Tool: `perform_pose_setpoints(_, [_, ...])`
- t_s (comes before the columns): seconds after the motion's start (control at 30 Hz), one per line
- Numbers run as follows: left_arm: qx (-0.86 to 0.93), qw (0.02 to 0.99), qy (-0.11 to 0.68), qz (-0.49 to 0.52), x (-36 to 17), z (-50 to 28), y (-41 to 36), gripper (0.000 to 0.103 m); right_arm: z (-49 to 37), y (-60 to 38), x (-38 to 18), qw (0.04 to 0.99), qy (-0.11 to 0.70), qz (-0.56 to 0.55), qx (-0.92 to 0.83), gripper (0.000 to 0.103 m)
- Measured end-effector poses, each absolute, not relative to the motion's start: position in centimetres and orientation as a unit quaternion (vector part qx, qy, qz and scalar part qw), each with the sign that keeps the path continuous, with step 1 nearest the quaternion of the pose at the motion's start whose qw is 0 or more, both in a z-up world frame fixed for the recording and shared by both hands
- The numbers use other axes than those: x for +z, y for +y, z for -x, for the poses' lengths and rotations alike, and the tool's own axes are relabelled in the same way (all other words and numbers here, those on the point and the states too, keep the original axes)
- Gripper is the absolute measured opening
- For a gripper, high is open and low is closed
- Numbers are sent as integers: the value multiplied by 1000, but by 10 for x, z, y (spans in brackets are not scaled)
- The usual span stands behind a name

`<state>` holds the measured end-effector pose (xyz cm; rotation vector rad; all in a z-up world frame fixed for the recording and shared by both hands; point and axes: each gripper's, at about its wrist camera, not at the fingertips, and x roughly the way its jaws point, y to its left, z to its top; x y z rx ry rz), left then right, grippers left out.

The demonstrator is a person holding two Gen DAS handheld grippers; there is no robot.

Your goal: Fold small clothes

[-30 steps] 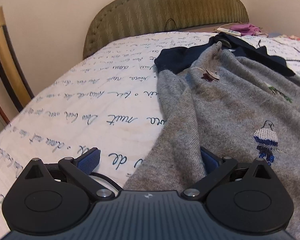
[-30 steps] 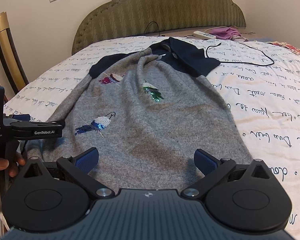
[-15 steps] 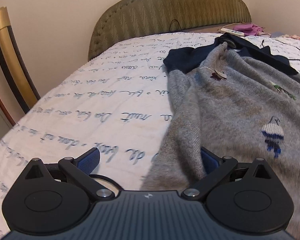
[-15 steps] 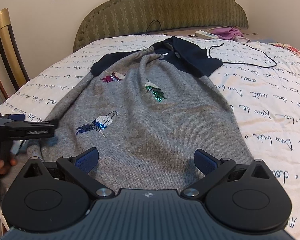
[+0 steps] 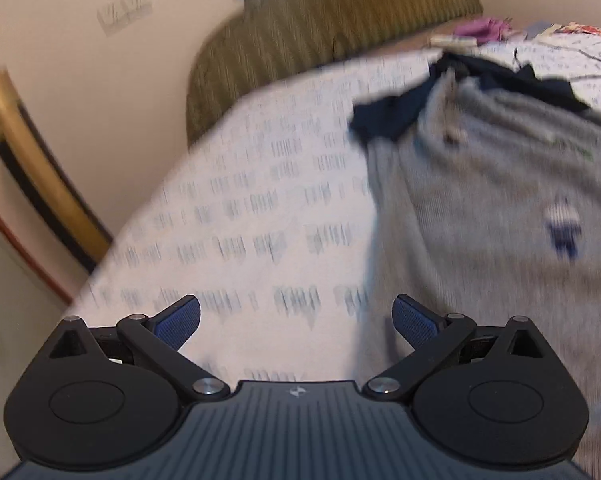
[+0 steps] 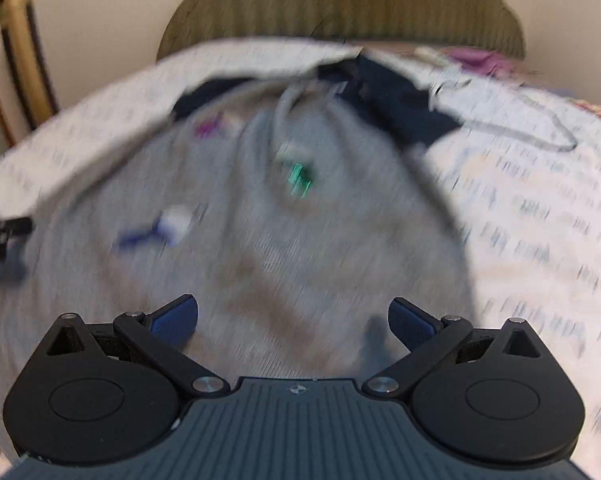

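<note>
Most of both blurred views is my bed (image 5: 240, 216), its white cover printed with script. Filling the centre of the right view lies the grey sweater (image 6: 300, 240), navy collar toward the headboard (image 6: 340, 4). My left tool (image 5: 296, 320) and right tool (image 6: 293, 318) both gape apart, gripping nothing.

Soft, even indoor light, no glare. Both views are smeared by motion blur: the bed (image 5: 260, 208) print runs into streaks and the sweater (image 6: 260, 240) is fuzzy. Only each near tool (image 5: 296, 320) (image 6: 293, 318) stays sharp. Fisheye bends the far headboard (image 6: 340, 4); corners go dark.
</note>
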<state>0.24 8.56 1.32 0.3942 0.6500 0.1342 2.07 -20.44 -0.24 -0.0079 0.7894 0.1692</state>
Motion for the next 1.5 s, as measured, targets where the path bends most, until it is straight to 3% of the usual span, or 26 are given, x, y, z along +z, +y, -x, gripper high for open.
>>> perform_pose_setpoints(0.17, [30, 945, 280, -166, 55, -53, 64, 103, -74, -228, 29, 946, 318, 36, 52, 103])
perform_pose_setpoints(0.3, [-6, 952, 263, -157, 58, -104, 19, 103, -134, -242, 40, 957, 276, 65, 58, 103])
perform_pose_setpoints(0.53, [-23, 950, 276, -147, -2, -171, -59, 103, -273, -275, 36, 958, 278, 65, 28, 103])
perform_pose_setpoints(0.77, [-15, 947, 273, -167, -50, -181, -66, 103, -382, -268, -1, 950, 298, 95, -20, 101])
perform_pose_setpoints(0.83, [-22, 947, 282, -150, -51, -183, -60, 103, -409, -278, -2, 956, 286, 54, -36, 93])
perform_pose_setpoints(1.0, [-38, 946, 301, -116, -51, -190, -50, 103, -464, -292, -9, 945, 324, -28, -22, 84])
perform_pose_setpoints(1.07, [-43, 945, 308, -102, -51, -192, -45, 103, -475, -284, -15, 940, 341, 2, -21, 72])
perform_pose_setpoints(1.1, [-44, 944, 311, -96, -52, -192, -43, 103, -479, -281, -16, 938, 346, 20, -32, 53])
perform_pose_setpoints(1.13, [-45, 944, 313, -91, -52, -192, -43, 103, -480, -281, -17, 936, 348, 31, -40, 28])
perform_pose_setpoints(1.23, [-47, 943, 317, -85, -52, -193, -41, 103, -478, -293, -15, 937, 347, 4, -40, 5])
perform_pose_setpoints(1.5, [-47, 943, 319, -80, -51, -195, -42, 103, -410, -337, 36, 966, 248, 4, -77, 3])
